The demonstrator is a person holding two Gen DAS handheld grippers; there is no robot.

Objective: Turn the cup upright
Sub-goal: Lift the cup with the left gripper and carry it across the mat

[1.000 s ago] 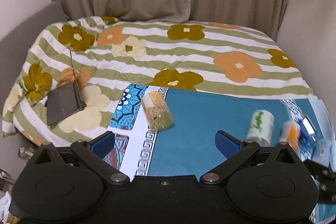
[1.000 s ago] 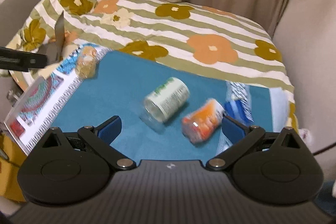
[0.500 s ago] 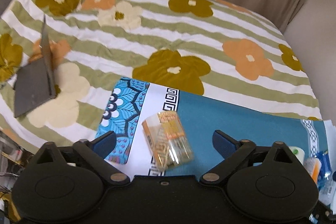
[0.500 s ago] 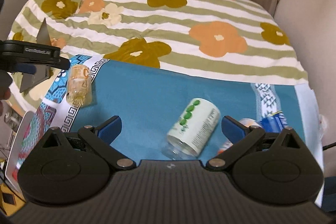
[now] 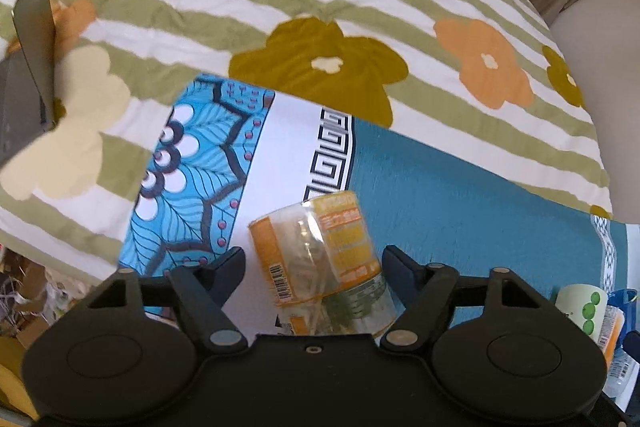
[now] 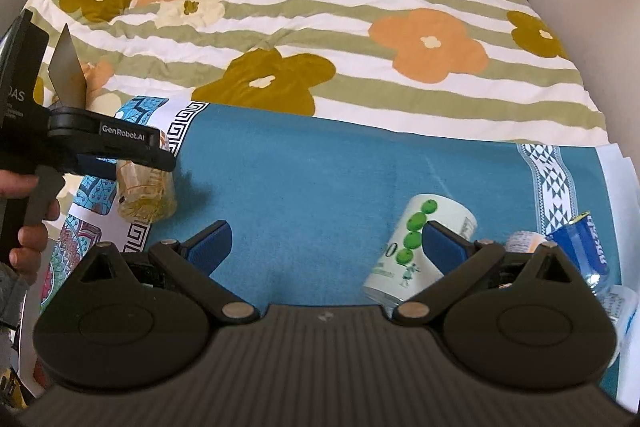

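A clear plastic cup with an orange label (image 5: pixel 320 259) lies on its side on the teal mat (image 5: pixel 480 195). My left gripper (image 5: pixel 314 261) is open, and the cup lies between its two fingers without visible contact. The cup also shows in the right wrist view (image 6: pixel 146 195), under the left gripper (image 6: pixel 120 147). My right gripper (image 6: pixel 326 243) is open and empty above the mat. A white cup with green dots (image 6: pixel 416 247) lies on its side beside the right gripper's right finger (image 6: pixel 444 243).
The mat lies on a bed with a striped flowered cover (image 6: pixel 320 27). An orange cup (image 6: pixel 524 241) and a blue packet (image 6: pixel 588 251) lie at the mat's right edge. An open grey laptop (image 5: pixel 28 67) sits on the bed at left.
My left gripper has moved forward and down, so the orange-label cup now lies between its fingers. My right gripper has shifted left, so the white cup sits by its right finger.
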